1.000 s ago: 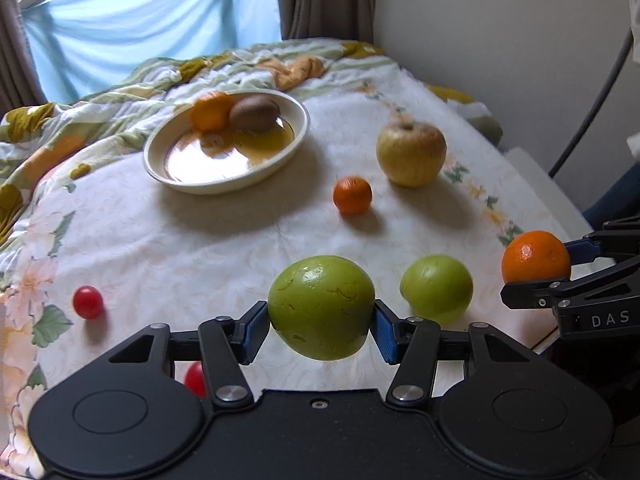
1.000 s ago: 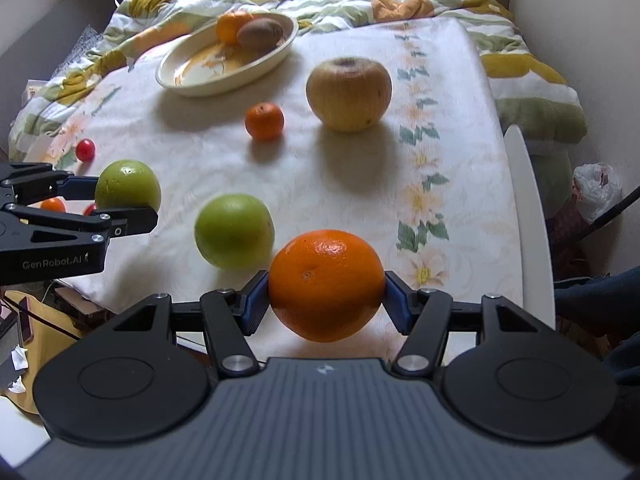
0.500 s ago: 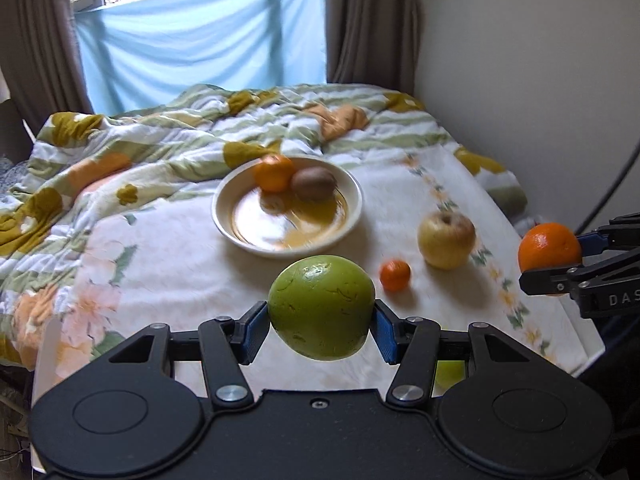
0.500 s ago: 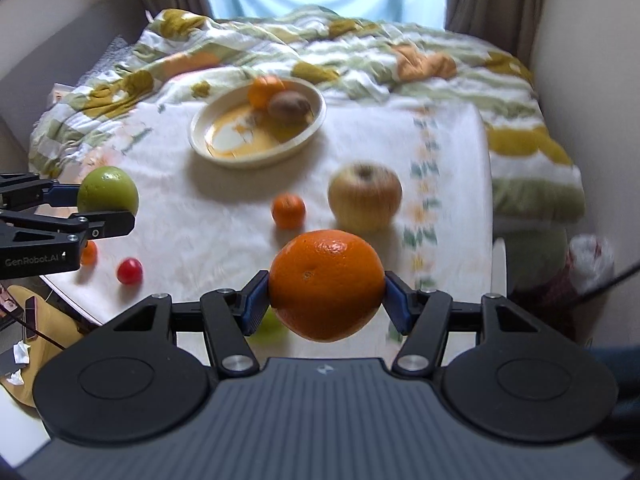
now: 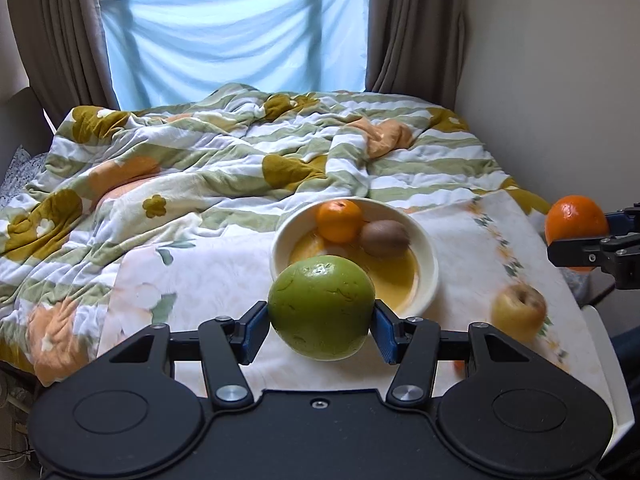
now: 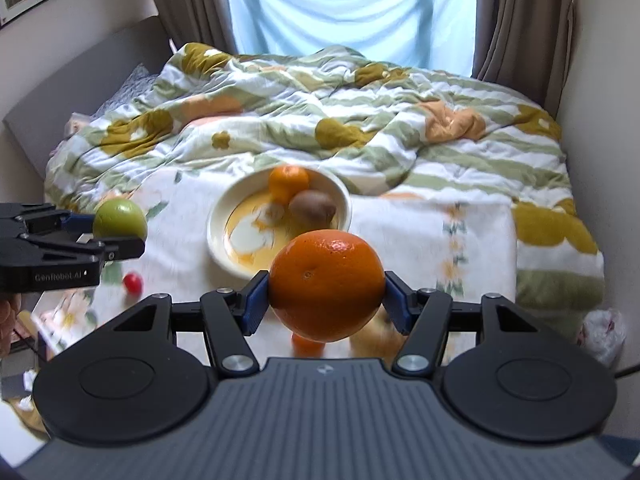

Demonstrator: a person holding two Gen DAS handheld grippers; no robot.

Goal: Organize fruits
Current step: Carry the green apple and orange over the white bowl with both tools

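Observation:
My left gripper is shut on a large green fruit, held in the air just in front of the white bowl. The bowl holds a small orange and a kiwi. My right gripper is shut on a big orange, also in the air before the bowl. A yellow apple lies on the cloth to the right of the bowl. In the right wrist view, a small mandarin shows half hidden under the held orange.
A red cherry tomato lies on the floral cloth at the left. A rumpled flowered quilt covers the bed behind the bowl. A wall stands close on the right. A plastic bag lies below the bed's right side.
Both grippers have risen and moved toward the bowl, each keeping its fruit. The second green fruit and the loose fruits have slid down or out of view.

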